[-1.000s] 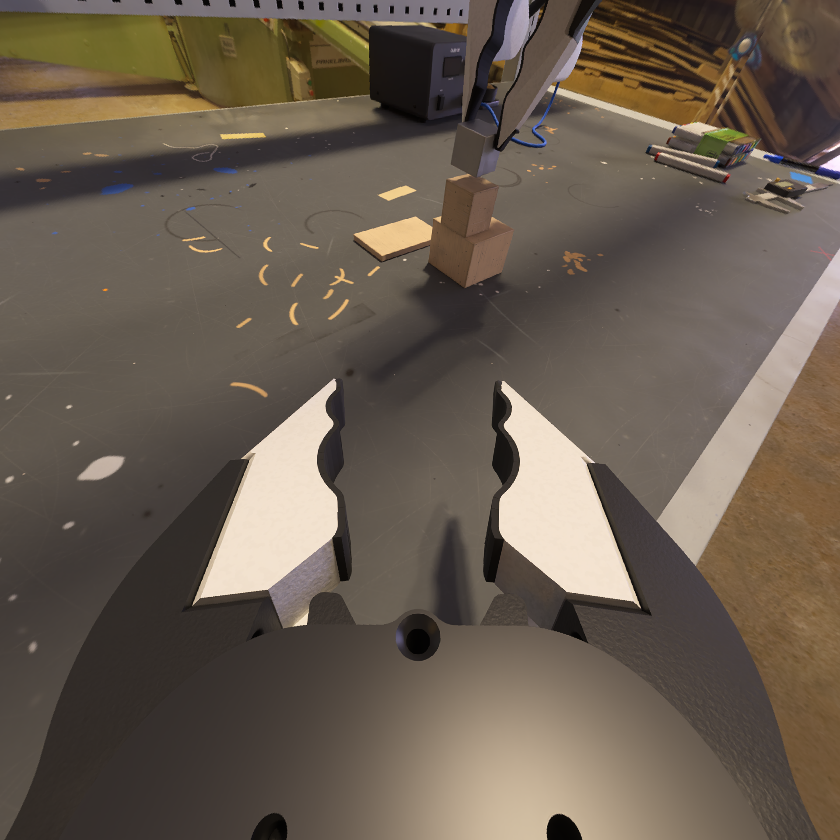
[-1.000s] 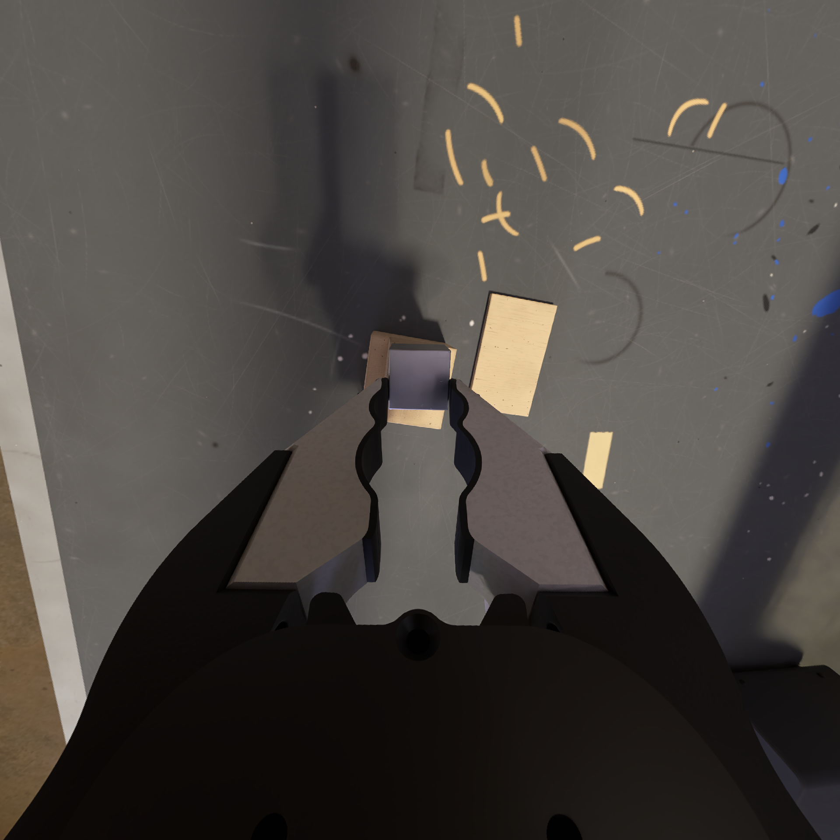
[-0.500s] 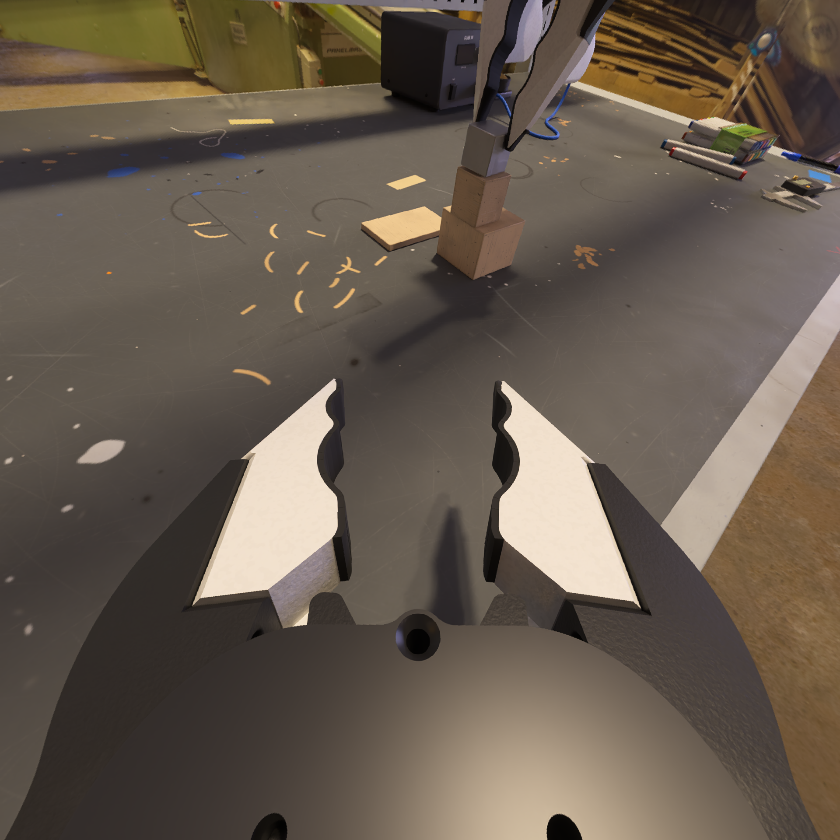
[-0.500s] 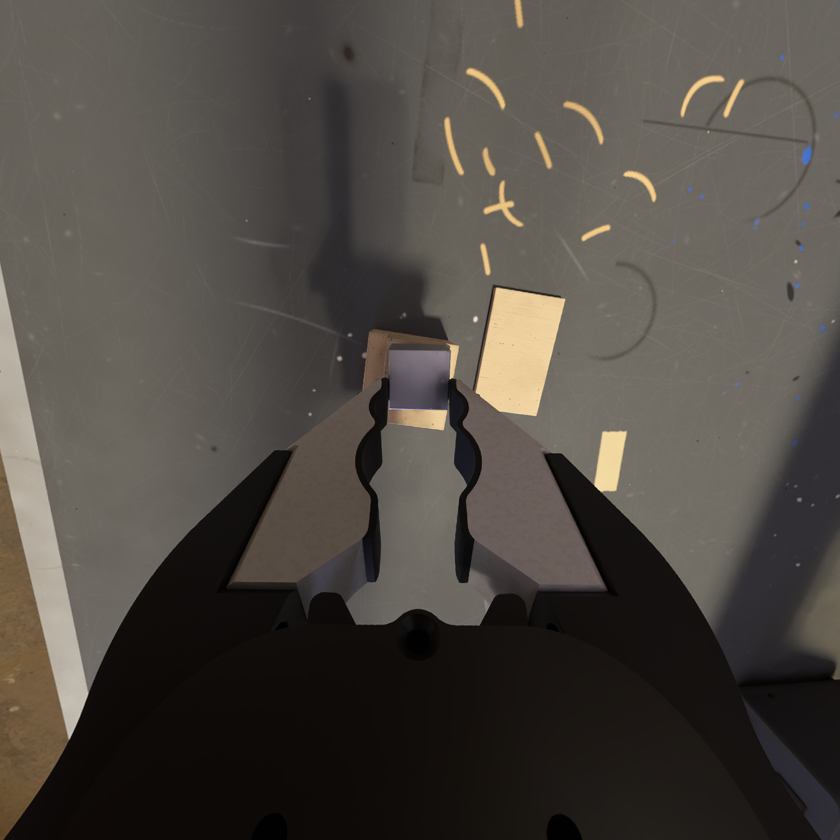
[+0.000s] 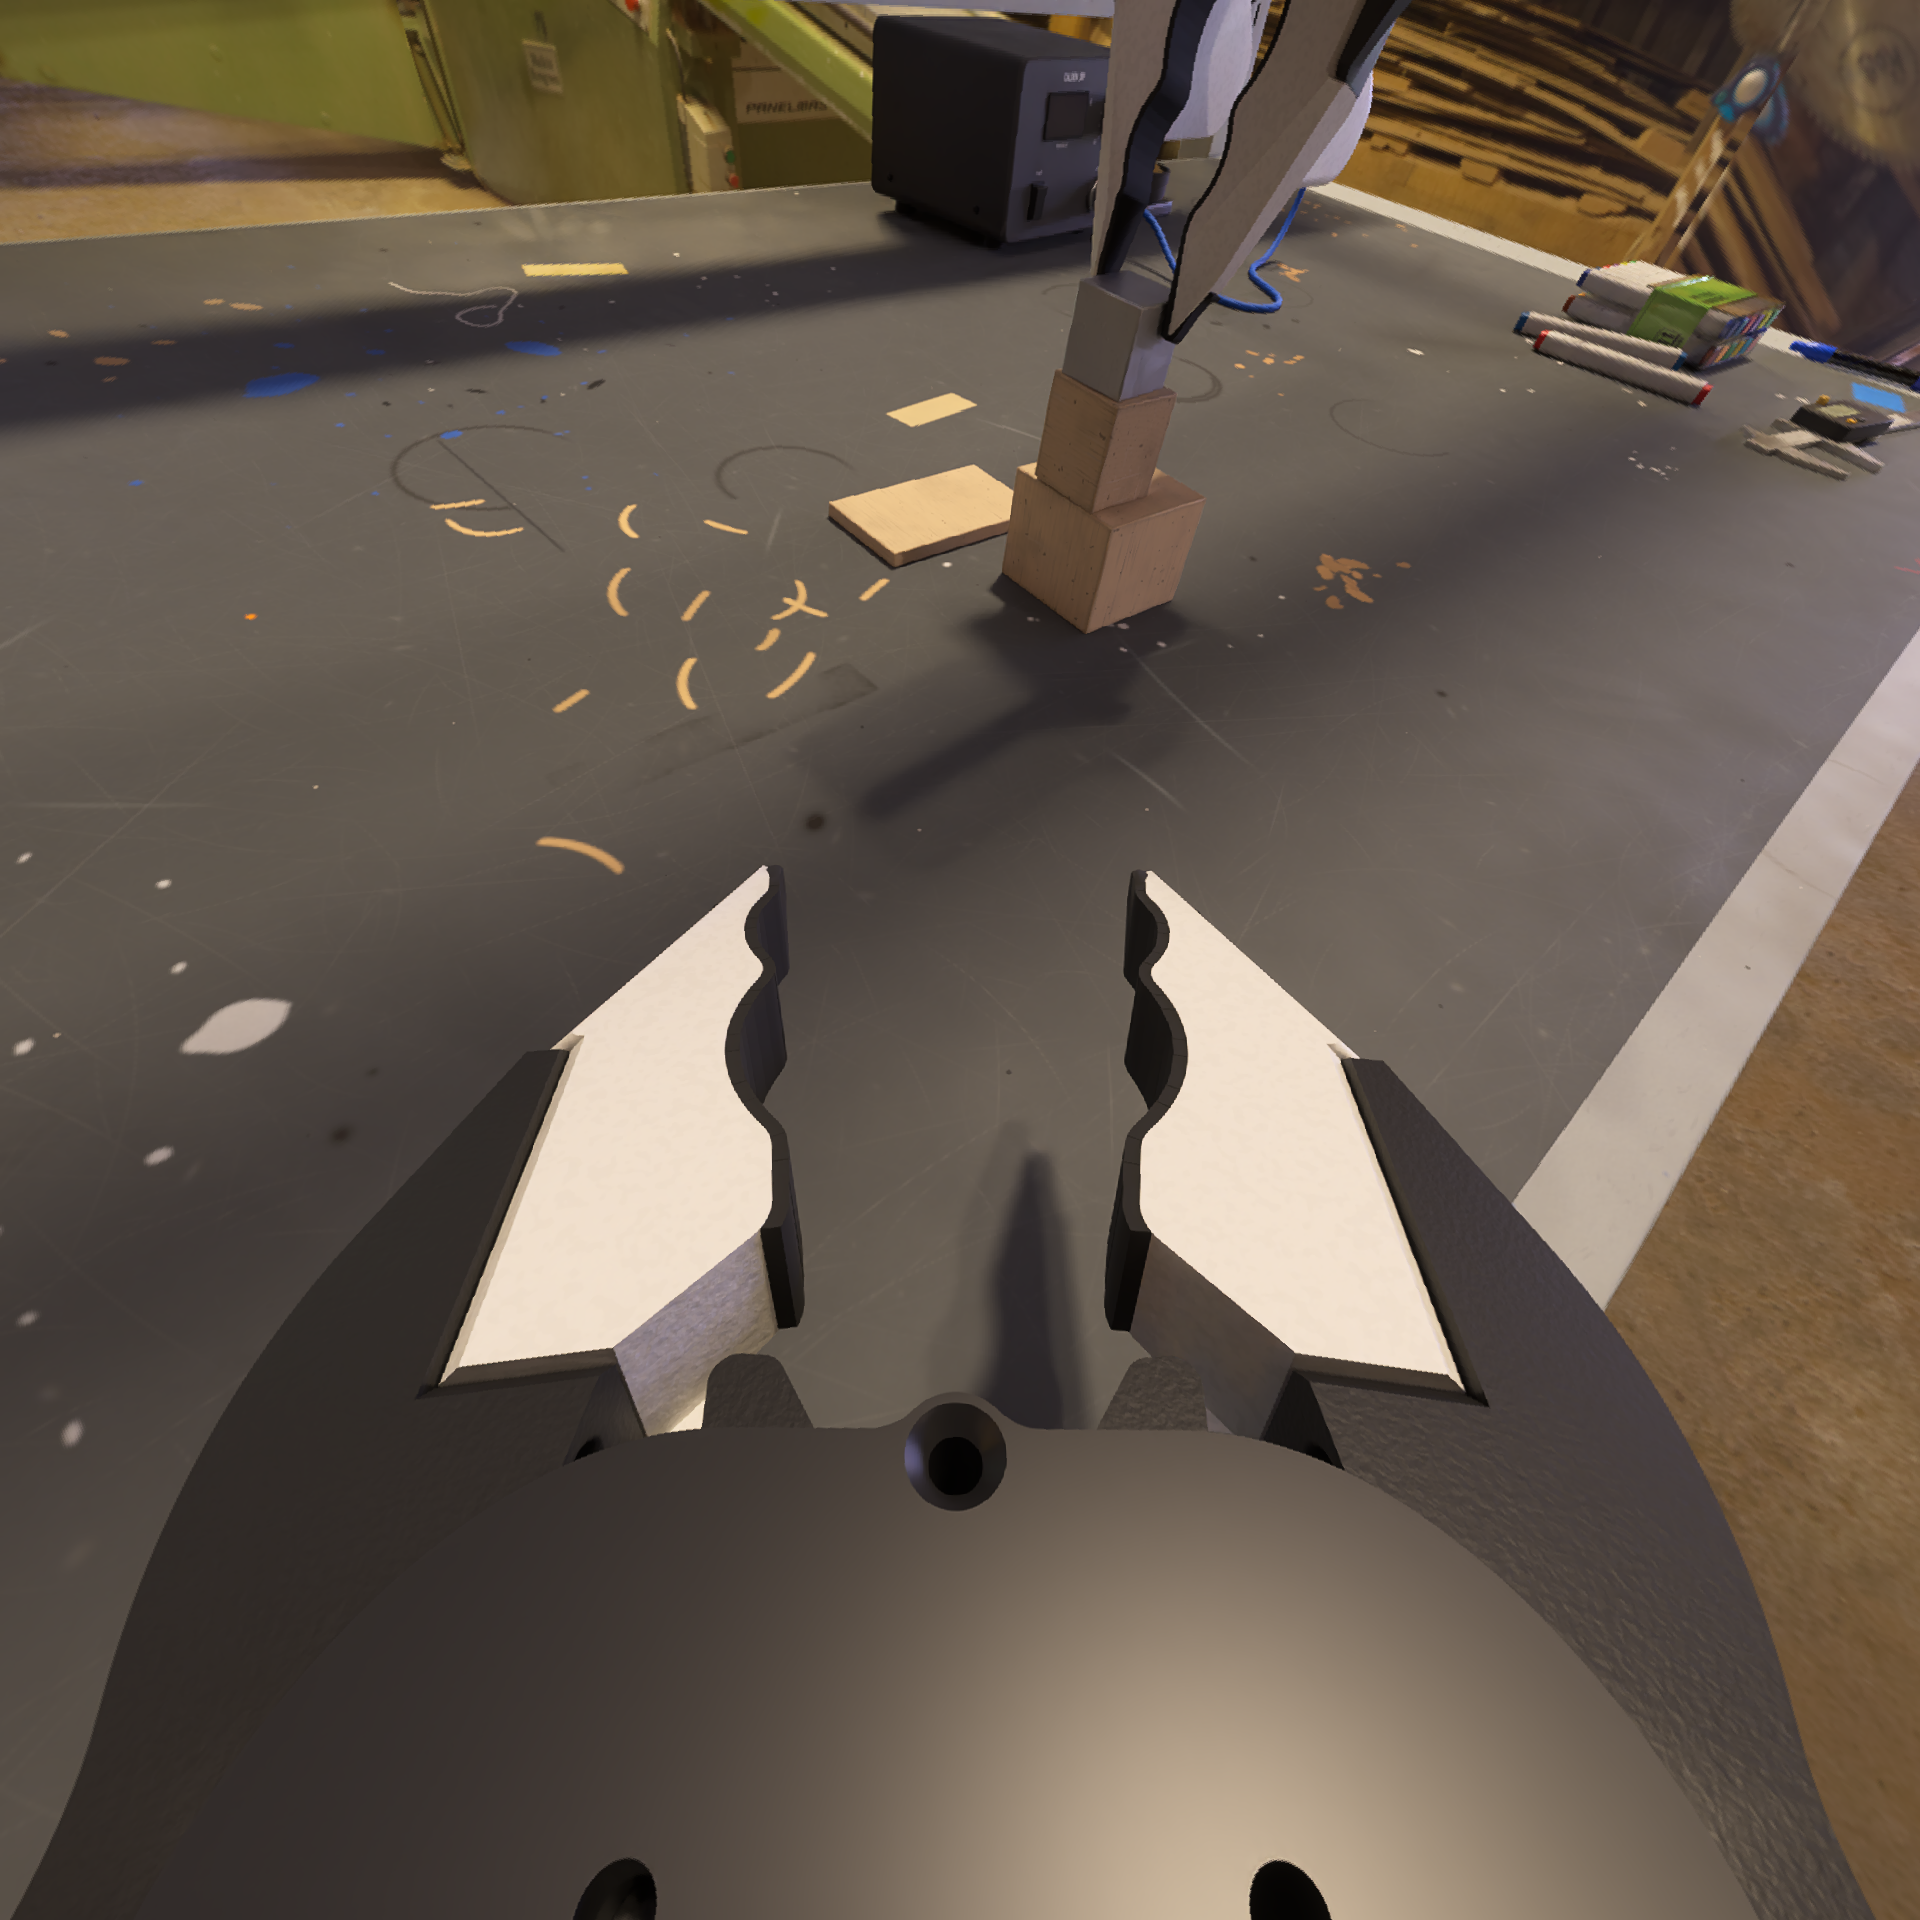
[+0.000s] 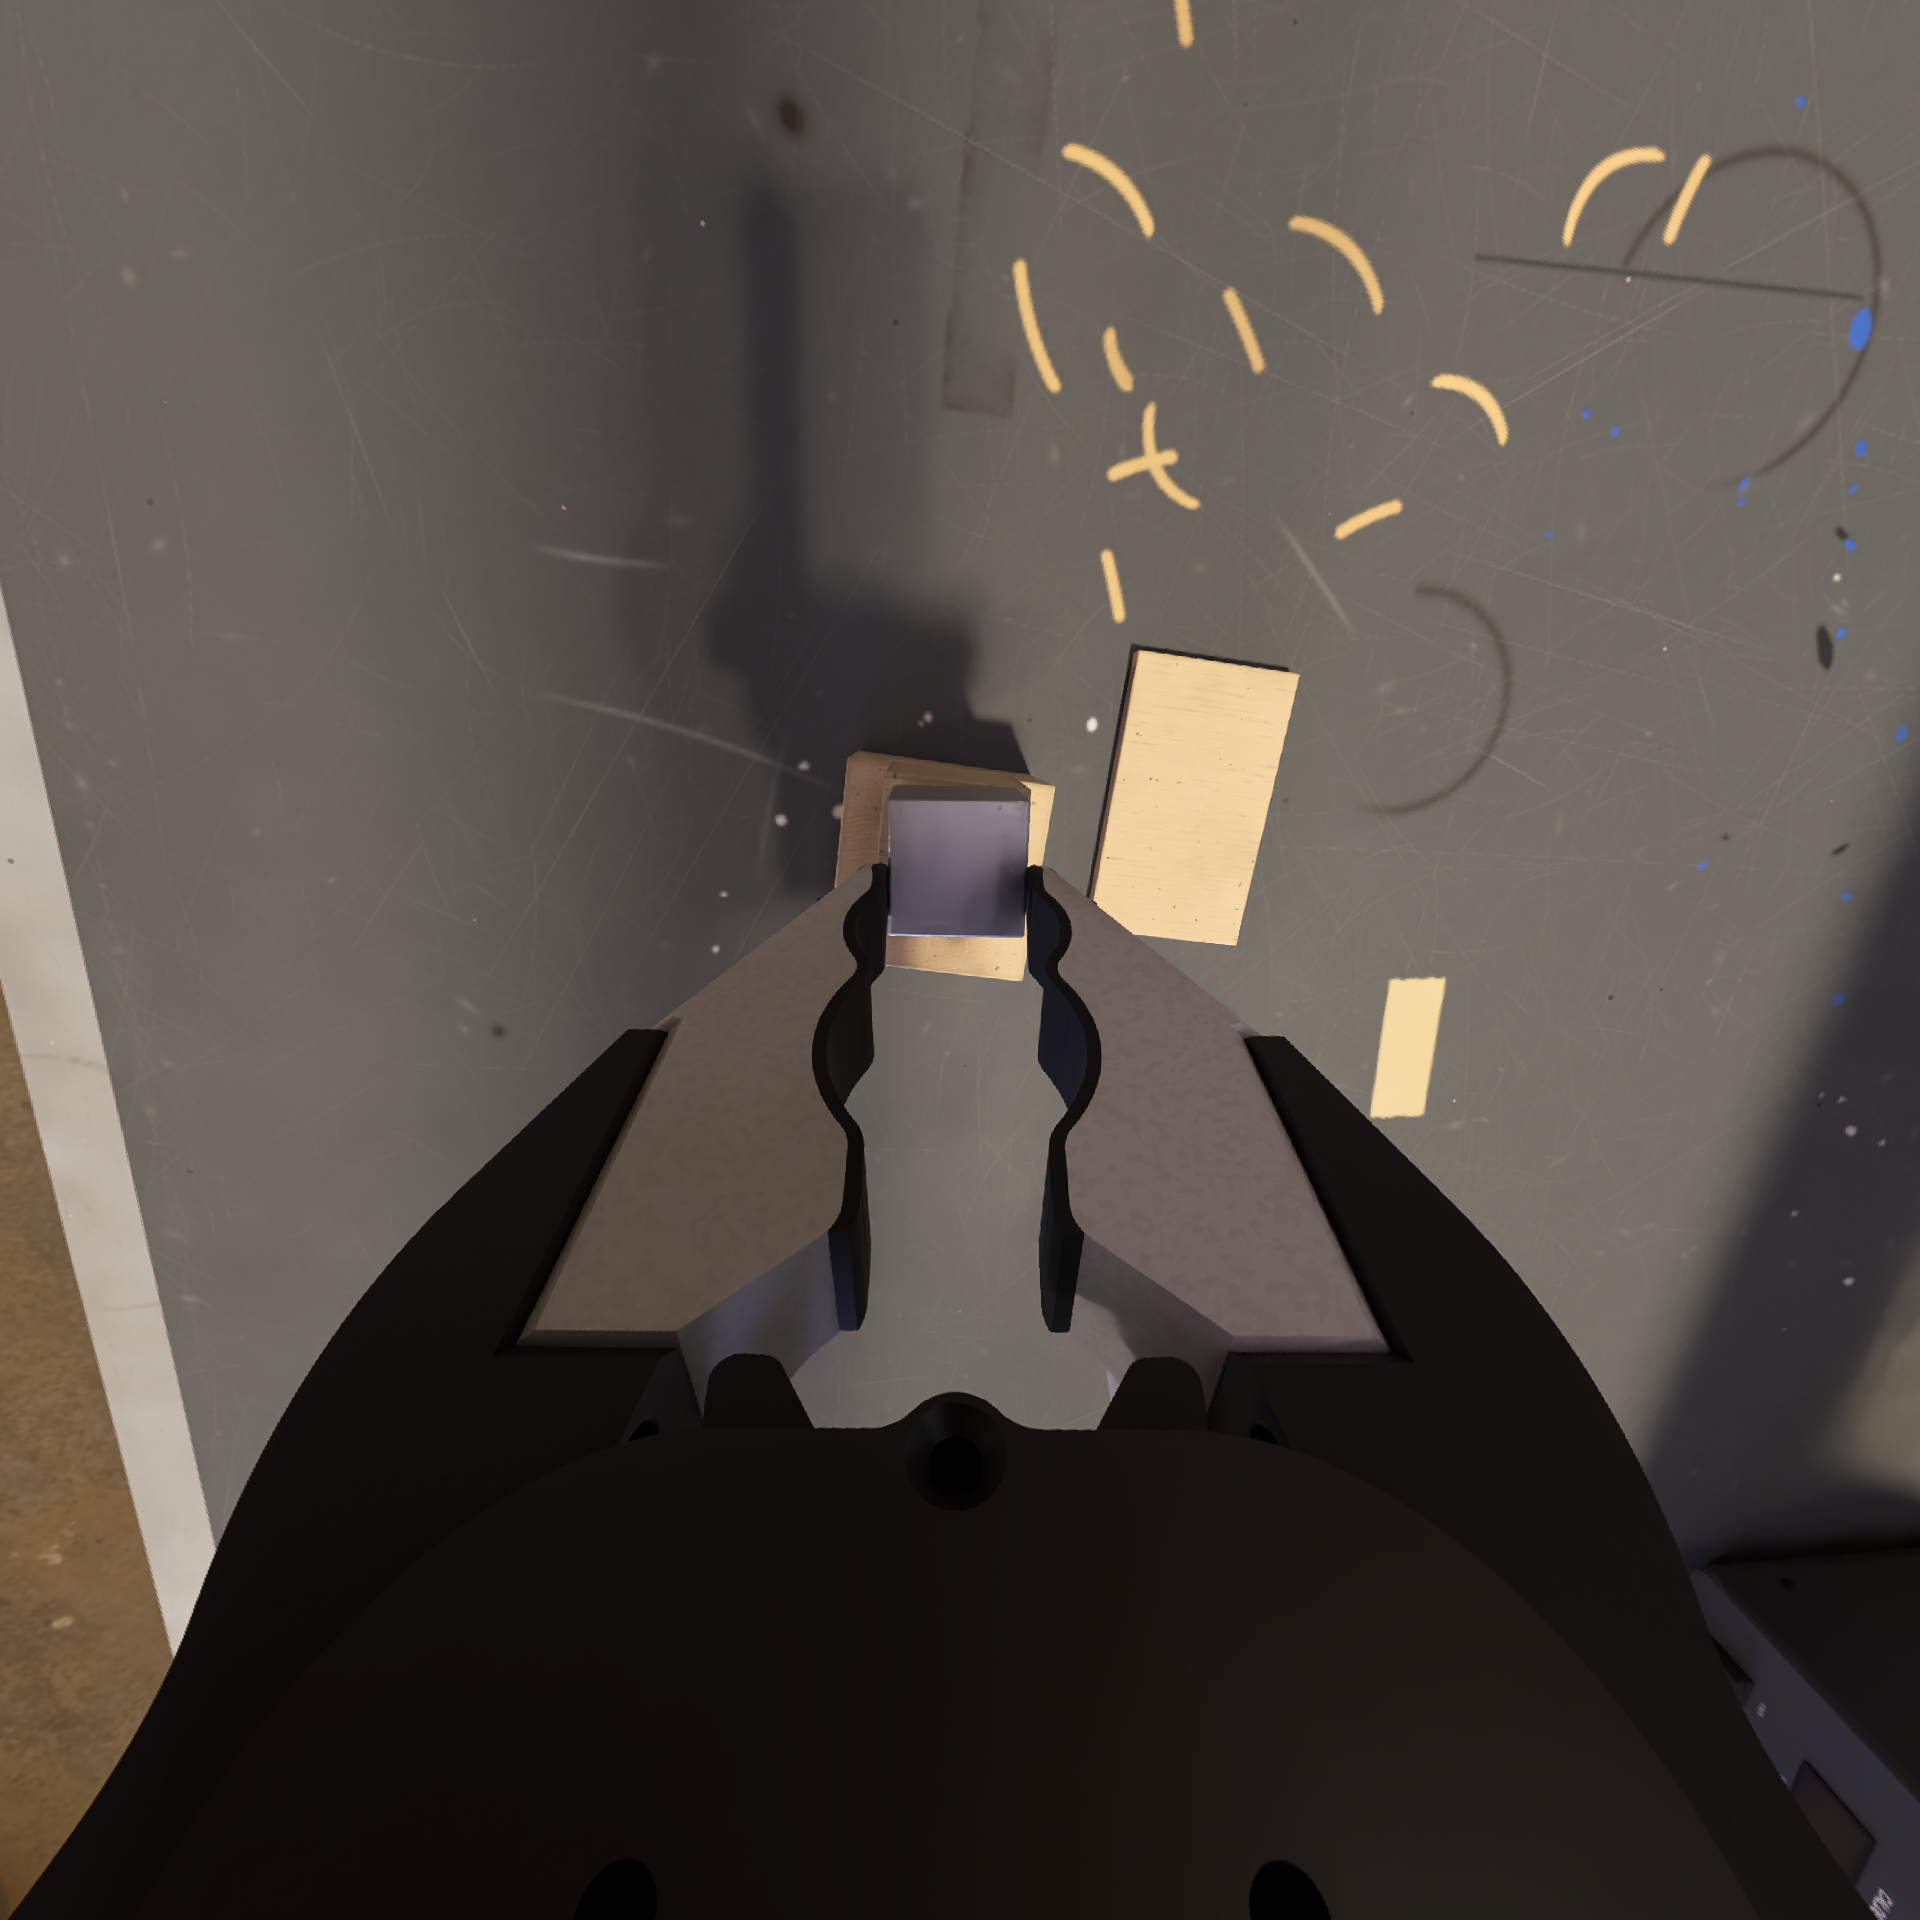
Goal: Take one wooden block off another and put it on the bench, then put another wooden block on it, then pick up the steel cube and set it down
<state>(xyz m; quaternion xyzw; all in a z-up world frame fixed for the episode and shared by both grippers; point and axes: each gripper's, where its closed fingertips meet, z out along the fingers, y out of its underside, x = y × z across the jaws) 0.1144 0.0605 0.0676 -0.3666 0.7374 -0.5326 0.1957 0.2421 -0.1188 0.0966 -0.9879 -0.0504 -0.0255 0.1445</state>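
Two wooden blocks are stacked on the dark bench: a small block (image 5: 1103, 442) on a larger block (image 5: 1101, 551). My right gripper (image 6: 958, 883) is shut on the steel cube (image 6: 958, 868) and holds it from above, on or just over the small block; it also shows in the left wrist view (image 5: 1148, 312) with the cube (image 5: 1114, 338). In the right wrist view only edges of the wooden stack (image 6: 862, 831) show under the cube. My left gripper (image 5: 956, 883) is open and empty, low over the bench, well in front of the stack.
A thin wooden plate (image 5: 920, 511) lies left of the stack, also in the right wrist view (image 6: 1195, 795). A dark box (image 5: 982, 120) stands at the back. Markers and a green box (image 5: 1662, 317) lie far right. The bench's pale edge (image 5: 1714, 997) runs along the right.
The steel cube in my right gripper has come down closer to the top wooden block. My left gripper has drawn back a little from the stack, still open.
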